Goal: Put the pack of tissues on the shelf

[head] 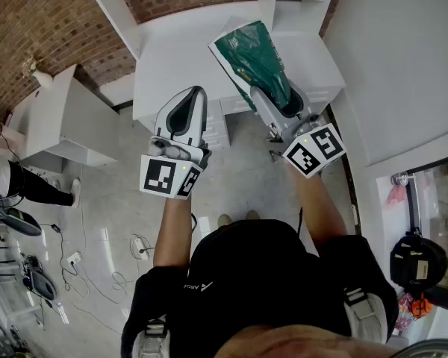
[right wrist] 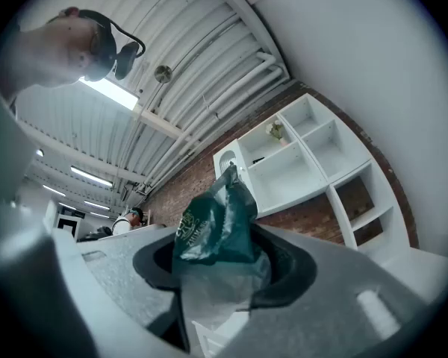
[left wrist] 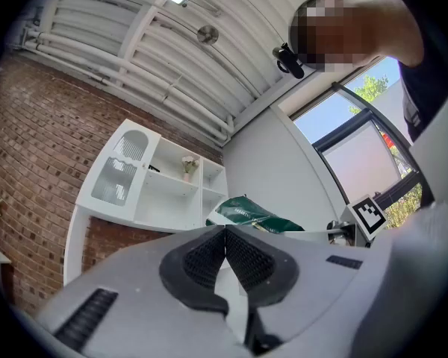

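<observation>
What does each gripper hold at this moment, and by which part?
Right gripper: shut on the green pack of tissues, at its near end. Left gripper: nothing, jaws together.

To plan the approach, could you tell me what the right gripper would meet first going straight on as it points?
Probably the white shelf unit: the right gripper, shut on the pack of tissues, aims at it. The pack hides the exact spot and depth is unclear.

Shelf compartments lie open; a vase occupies one.
</observation>
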A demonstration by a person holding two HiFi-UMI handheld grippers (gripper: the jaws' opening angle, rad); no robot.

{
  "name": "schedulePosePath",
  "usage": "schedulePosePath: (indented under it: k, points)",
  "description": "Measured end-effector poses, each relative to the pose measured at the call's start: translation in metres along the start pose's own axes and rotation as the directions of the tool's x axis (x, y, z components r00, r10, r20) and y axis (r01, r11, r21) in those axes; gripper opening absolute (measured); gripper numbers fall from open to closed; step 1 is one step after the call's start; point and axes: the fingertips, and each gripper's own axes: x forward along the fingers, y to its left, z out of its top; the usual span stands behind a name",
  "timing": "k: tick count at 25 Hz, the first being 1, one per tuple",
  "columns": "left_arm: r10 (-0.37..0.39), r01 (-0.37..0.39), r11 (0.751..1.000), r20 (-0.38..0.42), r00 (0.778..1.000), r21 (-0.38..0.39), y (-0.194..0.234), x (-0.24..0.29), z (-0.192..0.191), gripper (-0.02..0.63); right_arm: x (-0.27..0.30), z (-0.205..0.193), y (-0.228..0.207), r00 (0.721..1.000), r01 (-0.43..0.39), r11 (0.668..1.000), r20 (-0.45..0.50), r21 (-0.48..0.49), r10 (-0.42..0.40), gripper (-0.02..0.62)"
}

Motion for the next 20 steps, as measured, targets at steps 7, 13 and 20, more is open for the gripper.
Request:
schedulePosePath:
  k: [7, 13, 20]
  points:
    - [0.006, -0.006, 1.0, 0.001, 1.0, 0.013, -0.003, 0.006, -0.001, 0.0, -0.002, 0.002, -0.009, 1.0, -0.003, 1.0, 0.003, -0.007, 0.003, 0.21]
    - [0.013, -0.013, 1.0, 0.004, 1.0, 0.021, -0.007, 0.018, 0.0, 0.0, 0.002, 0.011, -0.018, 1.0, -0.016, 1.0, 0.009, -0.012, 0.016, 0.212]
    - [0.02, -0.021, 0.999, 0.012, 1.0, 0.028, -0.018, 0.051, 0.002, 0.0, 0.021, 0.027, -0.047, 0.999, -0.05, 0.998, -0.015, -0.032, 0.05, 0.212]
